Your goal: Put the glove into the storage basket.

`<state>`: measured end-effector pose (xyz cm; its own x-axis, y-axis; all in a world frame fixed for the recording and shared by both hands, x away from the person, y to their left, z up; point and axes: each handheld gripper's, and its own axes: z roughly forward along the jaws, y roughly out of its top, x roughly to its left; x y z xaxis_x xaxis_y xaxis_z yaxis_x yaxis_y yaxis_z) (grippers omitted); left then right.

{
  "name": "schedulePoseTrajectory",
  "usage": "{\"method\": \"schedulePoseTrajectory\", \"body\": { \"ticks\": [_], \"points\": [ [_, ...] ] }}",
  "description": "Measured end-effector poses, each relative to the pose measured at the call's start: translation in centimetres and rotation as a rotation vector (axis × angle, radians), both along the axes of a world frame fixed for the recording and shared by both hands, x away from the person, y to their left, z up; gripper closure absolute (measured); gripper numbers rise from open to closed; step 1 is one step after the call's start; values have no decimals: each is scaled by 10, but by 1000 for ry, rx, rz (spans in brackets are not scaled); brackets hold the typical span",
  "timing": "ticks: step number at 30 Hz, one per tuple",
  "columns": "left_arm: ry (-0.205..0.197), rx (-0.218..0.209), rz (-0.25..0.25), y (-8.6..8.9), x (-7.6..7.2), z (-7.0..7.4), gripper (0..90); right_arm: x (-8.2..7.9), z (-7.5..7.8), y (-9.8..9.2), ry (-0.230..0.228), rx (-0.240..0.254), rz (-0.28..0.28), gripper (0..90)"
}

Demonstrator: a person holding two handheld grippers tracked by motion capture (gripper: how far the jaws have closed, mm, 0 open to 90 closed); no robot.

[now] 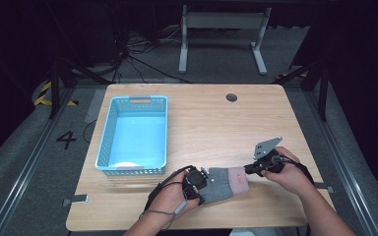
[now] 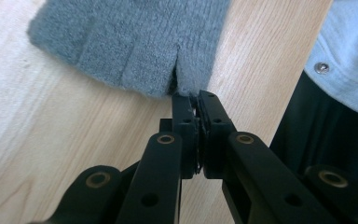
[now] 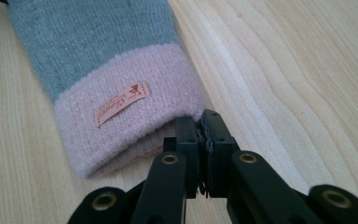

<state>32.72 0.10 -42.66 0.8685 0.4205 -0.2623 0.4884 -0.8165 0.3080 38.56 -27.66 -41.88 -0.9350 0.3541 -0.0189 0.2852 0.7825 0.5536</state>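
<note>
Jaws of both grippers pinch a soft, light knitted glove (image 1: 225, 185) lying limp on the bench (image 1: 211, 123), left gripper (image 2: 194, 100) nipping a fingertip, right gripper (image 3: 202, 122) clamped on the pink cuff edge.

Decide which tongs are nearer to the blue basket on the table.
Left. The left tongs sit just beyond the blue basket's near right corner, pinching the grey end of the glove. The right tongs pinch its pink cuff, farther right.

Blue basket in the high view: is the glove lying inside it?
No. The glove lies on the wooden table to the right of the blue basket, between the two grippers.
</note>
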Motion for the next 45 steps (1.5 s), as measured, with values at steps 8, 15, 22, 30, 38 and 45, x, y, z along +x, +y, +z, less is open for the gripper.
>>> {"method": "schedulePoseTrajectory", "body": {
  "ticks": [8, 15, 22, 30, 38, 45],
  "points": [
    [15, -2, 11, 5, 2, 6, 716, 1, 0, -7, 9, -15, -14, 787],
    [-37, -58, 34, 8, 7, 22, 639, -4, 6, -22, 9, 8, -91, 757],
    [-116, -111, 70, 4, 16, 32, 571, -6, 11, -34, 28, 48, -197, 698],
    [-172, -140, 59, -10, 29, 35, 514, -10, 16, -42, 32, 68, -234, 665],
    [-193, -139, 28, -28, 39, 26, 470, -10, 18, -49, 40, 97, -263, 638],
    [-194, -119, 26, -37, 46, 13, 411, -10, 18, -50, 56, 117, -267, 617]
  ]
}}
